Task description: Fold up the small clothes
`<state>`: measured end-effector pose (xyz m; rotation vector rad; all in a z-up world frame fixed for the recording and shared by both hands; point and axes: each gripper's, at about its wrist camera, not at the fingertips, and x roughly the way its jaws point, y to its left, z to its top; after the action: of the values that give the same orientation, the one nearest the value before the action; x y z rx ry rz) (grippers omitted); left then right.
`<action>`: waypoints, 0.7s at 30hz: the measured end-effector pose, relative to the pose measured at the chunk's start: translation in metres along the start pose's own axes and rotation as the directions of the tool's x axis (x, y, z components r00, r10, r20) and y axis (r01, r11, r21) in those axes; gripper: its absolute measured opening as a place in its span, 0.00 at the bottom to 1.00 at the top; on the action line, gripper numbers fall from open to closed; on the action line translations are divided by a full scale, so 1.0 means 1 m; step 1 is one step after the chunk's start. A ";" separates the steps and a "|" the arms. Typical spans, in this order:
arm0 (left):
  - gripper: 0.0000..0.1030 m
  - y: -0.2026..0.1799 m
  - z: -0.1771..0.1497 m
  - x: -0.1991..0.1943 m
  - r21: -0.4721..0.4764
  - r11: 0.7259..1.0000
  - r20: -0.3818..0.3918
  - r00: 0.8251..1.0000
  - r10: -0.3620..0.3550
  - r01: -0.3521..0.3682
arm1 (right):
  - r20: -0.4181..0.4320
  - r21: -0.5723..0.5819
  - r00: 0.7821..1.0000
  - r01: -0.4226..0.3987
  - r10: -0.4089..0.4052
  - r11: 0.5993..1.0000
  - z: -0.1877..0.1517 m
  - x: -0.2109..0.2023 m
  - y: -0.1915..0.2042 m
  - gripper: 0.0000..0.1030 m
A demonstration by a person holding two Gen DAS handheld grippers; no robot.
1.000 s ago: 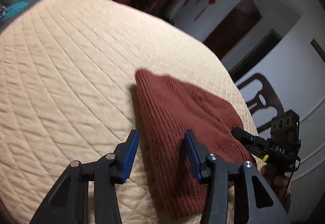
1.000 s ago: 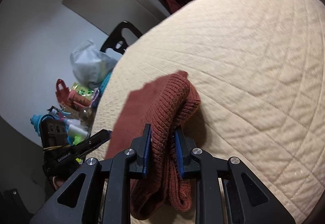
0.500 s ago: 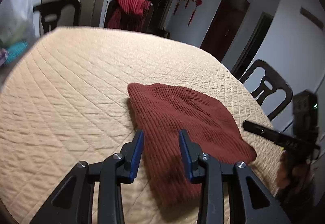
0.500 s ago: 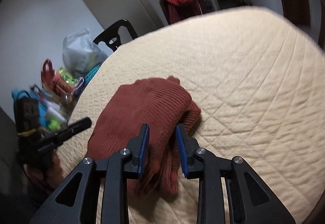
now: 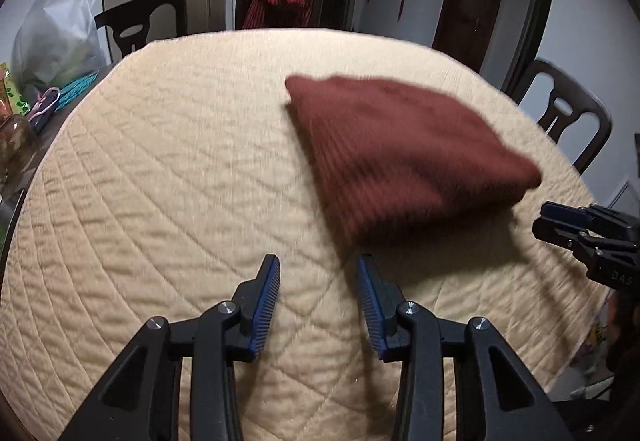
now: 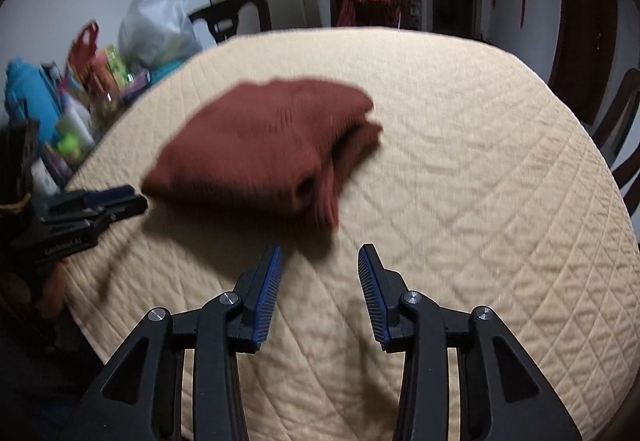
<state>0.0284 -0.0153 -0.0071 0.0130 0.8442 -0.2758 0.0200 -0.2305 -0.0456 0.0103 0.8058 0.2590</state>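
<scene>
We see the brown knit [image 5: 404,149] folded on the counter [image 5: 168,161], both tools [image 5: 318,295] [image 6: 319,283] spread, empty; fold looks done.

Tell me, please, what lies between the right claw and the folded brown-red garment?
Nothing but bare quilted cover. In the right wrist view, the open right claw hangs short of the brown-red garment, with only cream cloth and shadow between them.

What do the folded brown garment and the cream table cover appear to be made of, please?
The garment looks like ribbed knit, probably wool or acrylic: fine parallel ridges, soft matte surface. The table cover looks like quilted cotton-like fabric: stitched diamond lines, puffy matte panels.
</scene>
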 end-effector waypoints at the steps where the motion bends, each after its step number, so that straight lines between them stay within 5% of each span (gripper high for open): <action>1: 0.41 -0.001 -0.001 0.000 0.004 1.000 0.005 1.000 0.011 -0.011 | -0.013 -0.012 1.000 0.013 -0.013 1.000 -0.003 0.002 0.001 0.39; 21: 0.45 -0.010 -0.005 0.001 0.027 0.996 0.006 0.997 0.079 -0.079 | -0.022 -0.092 0.998 0.060 -0.062 0.994 -0.015 0.008 0.006 0.42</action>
<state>0.0226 -0.0247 -0.0105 0.0711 0.8331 -0.2126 0.0129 -0.2240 -0.0610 -0.1030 0.8166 0.2385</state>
